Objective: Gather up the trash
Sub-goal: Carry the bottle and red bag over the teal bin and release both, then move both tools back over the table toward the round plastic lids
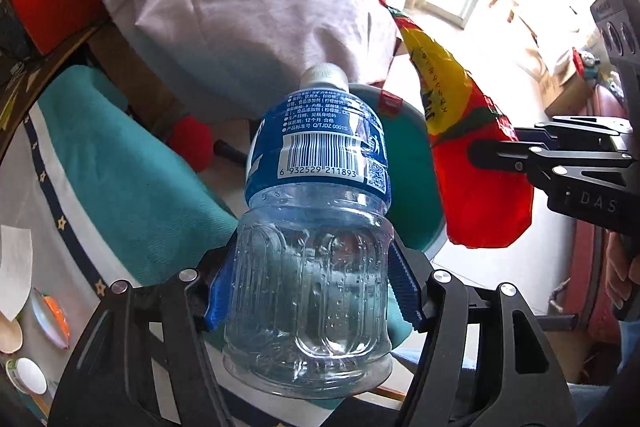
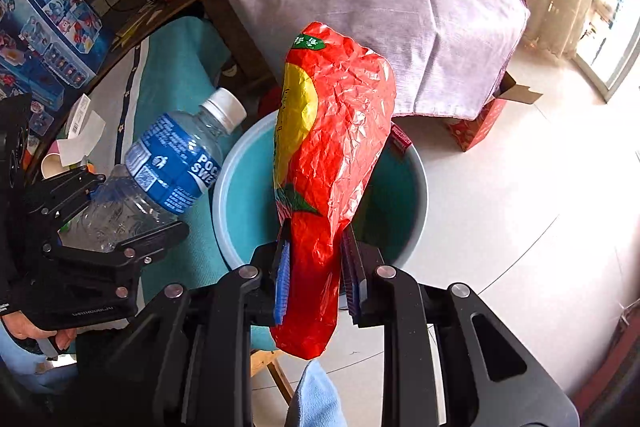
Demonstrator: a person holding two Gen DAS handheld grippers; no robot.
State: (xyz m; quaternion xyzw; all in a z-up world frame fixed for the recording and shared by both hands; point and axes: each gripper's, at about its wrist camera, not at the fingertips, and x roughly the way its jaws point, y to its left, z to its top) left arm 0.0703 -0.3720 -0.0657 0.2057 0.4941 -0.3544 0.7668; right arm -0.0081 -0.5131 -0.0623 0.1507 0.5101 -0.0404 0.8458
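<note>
My left gripper point(image 1: 312, 287) is shut on a clear plastic bottle point(image 1: 316, 227) with a blue label and a grey cap. The bottle also shows in the right wrist view point(image 2: 168, 171), cap pointing toward the bin. My right gripper point(image 2: 316, 267) is shut on a crumpled red and yellow snack bag point(image 2: 332, 155), held upright over a round teal bin point(image 2: 408, 195). The bag also shows in the left wrist view point(image 1: 468, 147), with the right gripper point(image 1: 500, 151) on it. The bin point(image 1: 412, 163) lies behind the bottle there, mostly hidden.
A large grey-purple sack point(image 2: 380, 7) stands behind the bin. A table with a teal cloth point(image 1: 120, 167) is at left, with paper scraps point(image 1: 16, 267) and a cup on it. A red carton point(image 2: 476, 123) sits on the pale floor at right.
</note>
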